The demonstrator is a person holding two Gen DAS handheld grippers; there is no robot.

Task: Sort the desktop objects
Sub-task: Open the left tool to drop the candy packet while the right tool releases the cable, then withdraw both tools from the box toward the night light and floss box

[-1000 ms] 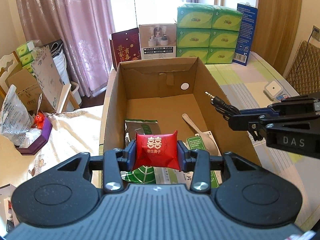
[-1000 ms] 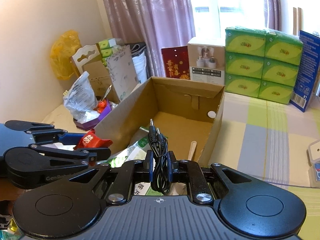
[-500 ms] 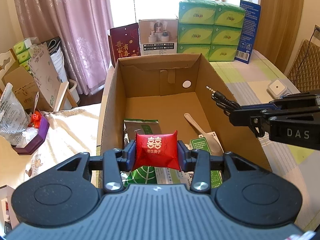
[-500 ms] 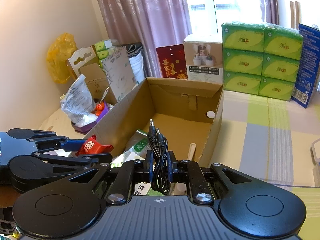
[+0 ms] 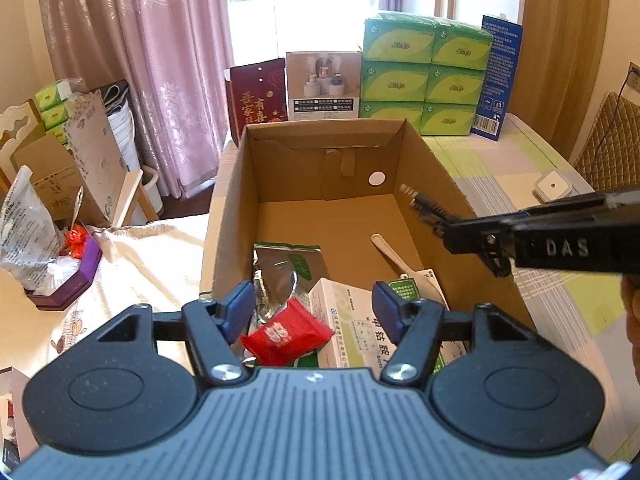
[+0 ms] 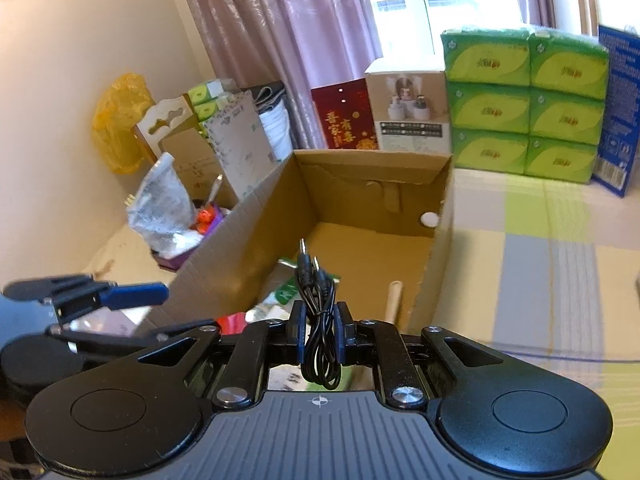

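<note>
An open cardboard box (image 5: pixel 434 168) (image 6: pixel 436 240) stands on the table. My left gripper (image 5: pixel 314 306) hangs open over its near end, and the red candy packet (image 5: pixel 286 336) lies loose below the fingers on the items in the box. A silver-green pouch (image 5: pixel 286 268), a white-green medicine box (image 5: pixel 352 324) and a wooden spoon (image 5: pixel 390 250) also lie inside. My right gripper (image 6: pixel 319 334) is shut on a coiled black audio cable (image 6: pixel 318 320), held above the box's near right side; its plugs (image 5: pixel 420 200) poke over the box in the left wrist view.
Green tissue packs (image 5: pixel 426 76), a white product box (image 5: pixel 324 86), a red card (image 5: pixel 256 102) and a blue box (image 5: pixel 496 80) stand behind the box. A purple tray with a plastic bag (image 5: pixel 60 272) sits left. A small white device (image 5: pixel 552 186) lies on the checked tablecloth right.
My left gripper opened and the red candy packet dropped into the box. The right gripper with the cable moved further over the box.
</note>
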